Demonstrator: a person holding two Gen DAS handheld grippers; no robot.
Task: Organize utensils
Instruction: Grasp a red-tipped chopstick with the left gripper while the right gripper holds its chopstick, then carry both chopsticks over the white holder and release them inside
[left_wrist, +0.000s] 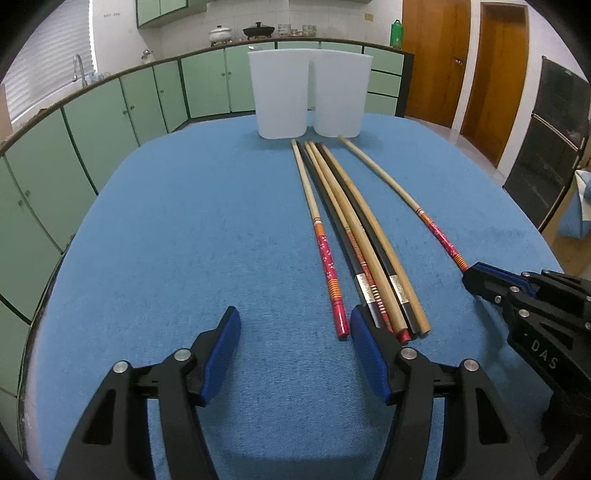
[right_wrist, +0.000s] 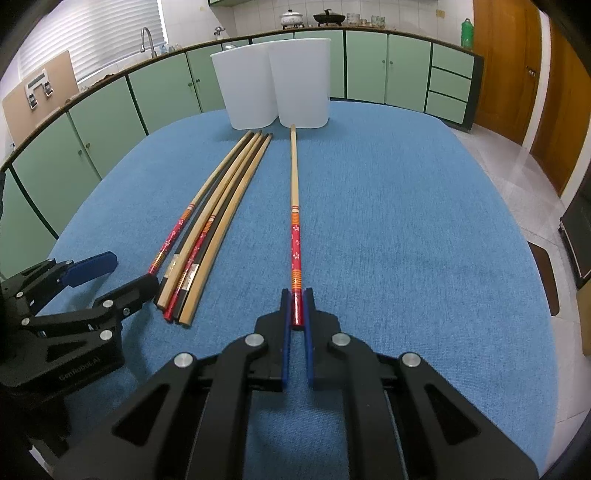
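Observation:
Several long chopsticks (left_wrist: 354, 236) lie bunched on the blue tablecloth, tips toward two white plastic cups (left_wrist: 282, 96) at the far edge. One red-handled chopstick (right_wrist: 294, 206) lies apart to the right. My right gripper (right_wrist: 296, 306) is shut on its red end, low on the cloth; it also shows in the left wrist view (left_wrist: 480, 277). My left gripper (left_wrist: 295, 332) is open and empty, its right finger beside the bunch's near ends; it shows in the right wrist view (right_wrist: 122, 273). The bunch (right_wrist: 210, 221) and cups (right_wrist: 273, 81) show there too.
The blue-covered table (left_wrist: 184, 240) drops off on all sides. Green kitchen cabinets (left_wrist: 147, 103) run behind it, wooden doors (left_wrist: 491, 74) stand at the right. A dark chair back (left_wrist: 543, 140) stands off the table's right edge.

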